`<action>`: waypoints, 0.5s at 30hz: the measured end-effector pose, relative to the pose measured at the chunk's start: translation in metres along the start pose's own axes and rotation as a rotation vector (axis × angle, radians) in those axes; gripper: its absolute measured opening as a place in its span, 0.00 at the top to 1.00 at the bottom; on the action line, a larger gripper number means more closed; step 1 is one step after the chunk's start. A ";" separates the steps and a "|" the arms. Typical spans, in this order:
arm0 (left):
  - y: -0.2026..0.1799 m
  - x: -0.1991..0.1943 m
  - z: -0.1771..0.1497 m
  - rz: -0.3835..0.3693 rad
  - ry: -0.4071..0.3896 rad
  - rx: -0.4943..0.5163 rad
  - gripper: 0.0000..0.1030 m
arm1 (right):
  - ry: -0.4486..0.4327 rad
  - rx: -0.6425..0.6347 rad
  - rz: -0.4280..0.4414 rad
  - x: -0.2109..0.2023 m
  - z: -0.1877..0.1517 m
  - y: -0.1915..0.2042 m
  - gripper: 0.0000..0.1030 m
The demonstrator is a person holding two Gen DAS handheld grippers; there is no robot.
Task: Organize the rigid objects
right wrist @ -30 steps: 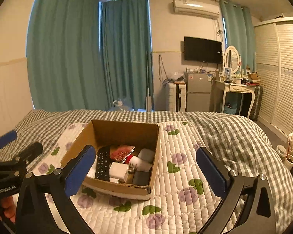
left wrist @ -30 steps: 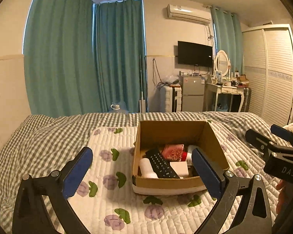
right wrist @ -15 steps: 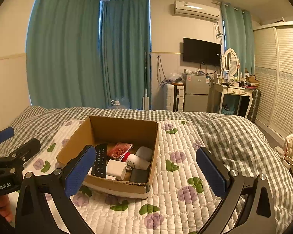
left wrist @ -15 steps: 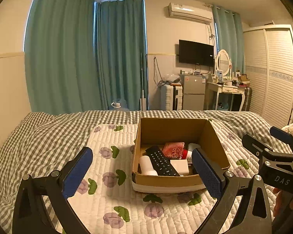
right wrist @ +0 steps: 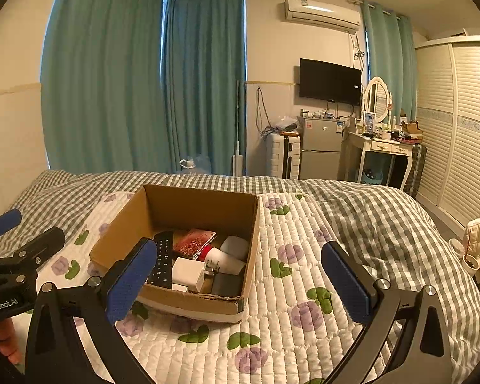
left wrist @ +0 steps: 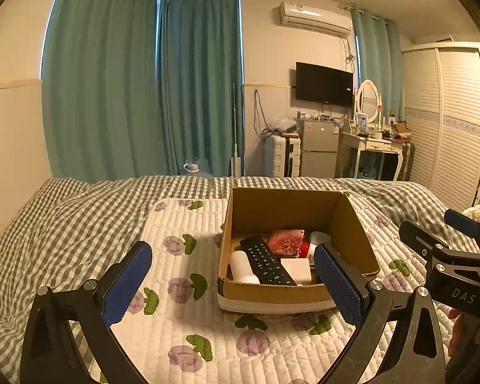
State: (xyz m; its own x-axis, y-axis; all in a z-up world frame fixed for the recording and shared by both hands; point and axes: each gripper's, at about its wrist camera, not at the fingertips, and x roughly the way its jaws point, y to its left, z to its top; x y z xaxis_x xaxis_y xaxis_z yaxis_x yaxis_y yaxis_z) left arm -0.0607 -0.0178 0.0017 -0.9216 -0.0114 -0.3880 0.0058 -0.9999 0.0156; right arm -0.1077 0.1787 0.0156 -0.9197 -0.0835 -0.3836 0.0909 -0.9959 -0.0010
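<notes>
Cardboard, brown and open-topped, formed the box point(left wrist: 299, 294) that stood on a white quilted pad point(left wrist: 188, 320) printed with purple flowers, the pad laid over a grey checked bedspread point(left wrist: 64, 224). Inside the box lay a black remote control point(left wrist: 267, 260) running front to back, with a white cylindrical bottle point(left wrist: 241, 265) just beside it on the left and a white rectangular block point(left wrist: 296, 270) touching its right side. A red patterned flat case point(left wrist: 284, 243) lay tilted behind the remote. From the right wrist view a dark flat item point(right wrist: 227, 283) occupied the near right corner of the box; its nature could not be determined, possibly a wallet or phone. A white bottle with a red band point(right wrist: 222, 260) lay on its side near it.

Left gripper point(left wrist: 236, 283) was held above the pad in front of the box, its blue-padded fingers point(left wrist: 128, 283) spread wide and gripping nothing. Right gripper point(right wrist: 240, 281) was held before the box's near right corner, jaws likewise spread wide and empty. Each gripper appeared at the edge of the other's view.

Beyond the bed stood teal curtains point(left wrist: 144, 89), a wall-mounted television point(left wrist: 324, 84) and a louvred wardrobe point(left wrist: 448, 121).
</notes>
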 end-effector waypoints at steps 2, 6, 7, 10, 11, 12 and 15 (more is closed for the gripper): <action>0.000 0.000 0.000 -0.001 0.000 -0.004 0.00 | 0.002 0.005 0.000 0.000 0.000 0.000 0.00; 0.001 0.000 0.000 0.000 0.000 -0.008 0.00 | 0.008 0.001 0.000 0.001 -0.002 0.001 0.00; 0.001 0.000 0.000 0.000 0.002 -0.008 0.00 | 0.009 0.000 0.000 0.002 -0.002 0.001 0.00; 0.000 0.002 0.000 0.004 0.015 -0.008 0.00 | 0.010 0.000 0.000 0.003 -0.001 0.002 0.00; 0.000 0.003 -0.001 -0.002 0.023 -0.010 0.00 | 0.009 0.002 -0.001 0.003 -0.001 0.002 0.00; 0.000 0.003 -0.001 -0.004 0.026 -0.012 0.00 | 0.011 0.002 0.000 0.004 -0.001 0.002 0.00; -0.001 0.003 -0.001 0.001 0.026 -0.010 0.00 | 0.014 0.002 -0.003 0.005 -0.002 0.003 0.00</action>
State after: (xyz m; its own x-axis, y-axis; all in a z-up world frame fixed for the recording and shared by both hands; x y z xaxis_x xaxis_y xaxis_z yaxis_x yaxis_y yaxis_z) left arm -0.0630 -0.0171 -0.0007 -0.9110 -0.0121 -0.4122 0.0105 -0.9999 0.0063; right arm -0.1114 0.1755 0.0120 -0.9143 -0.0804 -0.3969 0.0878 -0.9961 -0.0005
